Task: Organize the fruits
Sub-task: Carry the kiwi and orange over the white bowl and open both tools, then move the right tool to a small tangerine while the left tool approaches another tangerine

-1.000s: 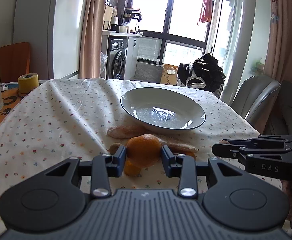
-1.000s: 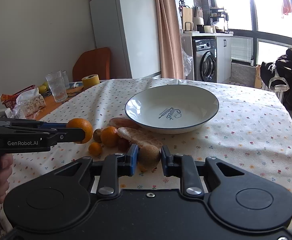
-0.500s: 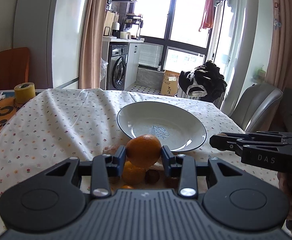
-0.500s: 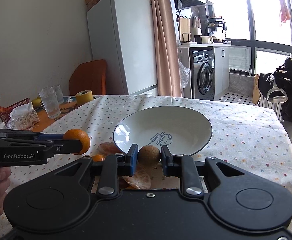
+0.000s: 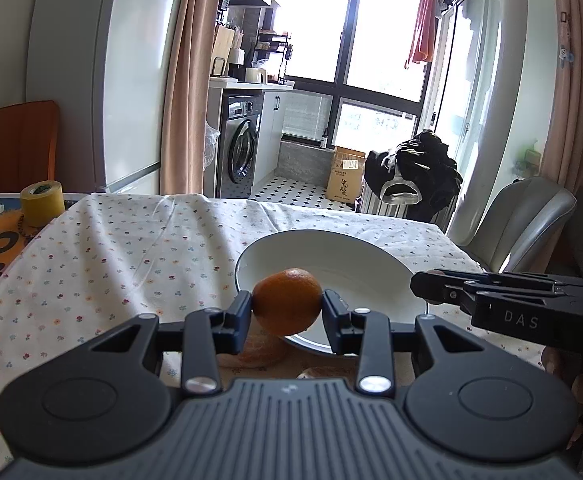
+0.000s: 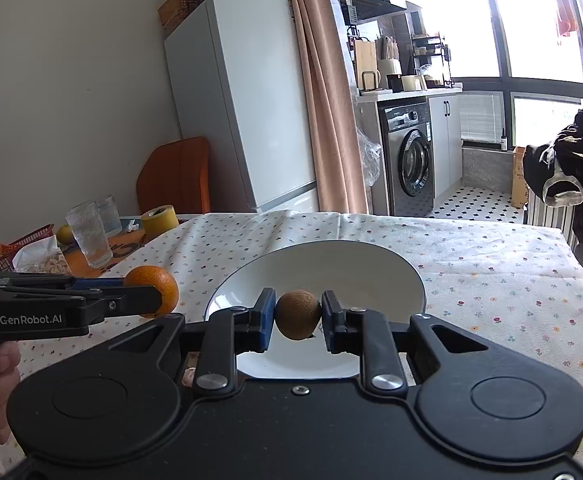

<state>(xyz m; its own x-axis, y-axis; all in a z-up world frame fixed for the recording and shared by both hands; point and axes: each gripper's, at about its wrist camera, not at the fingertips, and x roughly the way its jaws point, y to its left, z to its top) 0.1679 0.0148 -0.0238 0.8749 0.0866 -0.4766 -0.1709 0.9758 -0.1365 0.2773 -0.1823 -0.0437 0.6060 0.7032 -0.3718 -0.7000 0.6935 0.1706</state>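
Note:
My left gripper (image 5: 287, 307) is shut on an orange (image 5: 287, 301), held in the air just before the near left rim of the white plate (image 5: 355, 252). From the right wrist view that same orange (image 6: 156, 288) shows at the left, beside the plate (image 6: 355, 264). A brown kiwi (image 6: 298, 314) is clamped in my right gripper (image 6: 297, 316), which hovers over the plate's near part. The right gripper's fingers (image 5: 443, 286) reach in from the right in the left wrist view. Pale fruit pieces (image 5: 261, 350) lie on the cloth under the left gripper, mostly hidden.
The table wears a flowered cloth (image 6: 491, 272). At its far left stand two glasses (image 6: 90, 232), a yellow tape roll (image 5: 41, 202) and a red basket with a bag (image 6: 23, 254). A grey chair (image 5: 519, 220) stands at the right edge.
Both grippers have risen from the fruit pile and moved forward to the plate, each carrying its fruit: the left with the orange, the right with the kiwi.

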